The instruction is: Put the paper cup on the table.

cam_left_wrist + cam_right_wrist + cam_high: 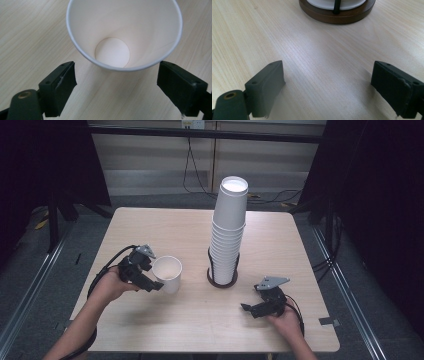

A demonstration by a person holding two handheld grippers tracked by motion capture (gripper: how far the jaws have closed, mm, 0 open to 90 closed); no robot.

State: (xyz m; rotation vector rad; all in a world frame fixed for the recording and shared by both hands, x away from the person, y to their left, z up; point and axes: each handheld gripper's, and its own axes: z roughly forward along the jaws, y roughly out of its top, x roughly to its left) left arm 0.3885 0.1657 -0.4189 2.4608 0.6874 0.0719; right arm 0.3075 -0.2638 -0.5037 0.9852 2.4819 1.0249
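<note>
A single white paper cup [168, 273] stands upright on the light wooden table [150, 227], left of centre. Its empty inside [112, 51] faces the left gripper view. My left gripper [156, 285] is open right beside the cup, its jaws spread wide just short of the rim [117, 68], not touching it. A tall stack of white cups [228, 232] rises from a round brown holder [222, 281] at the table's middle. My right gripper [248, 309] rests low near the front right, open, with bare table between its jaws, the holder's base [337, 15] ahead of it.
Black uprights of the holder [336, 6] fence the stack. Cables [192, 175] hang behind the table at the back wall. Dark curtains stand on both sides. A strip of grey tape [328, 321] sits at the table's front right edge.
</note>
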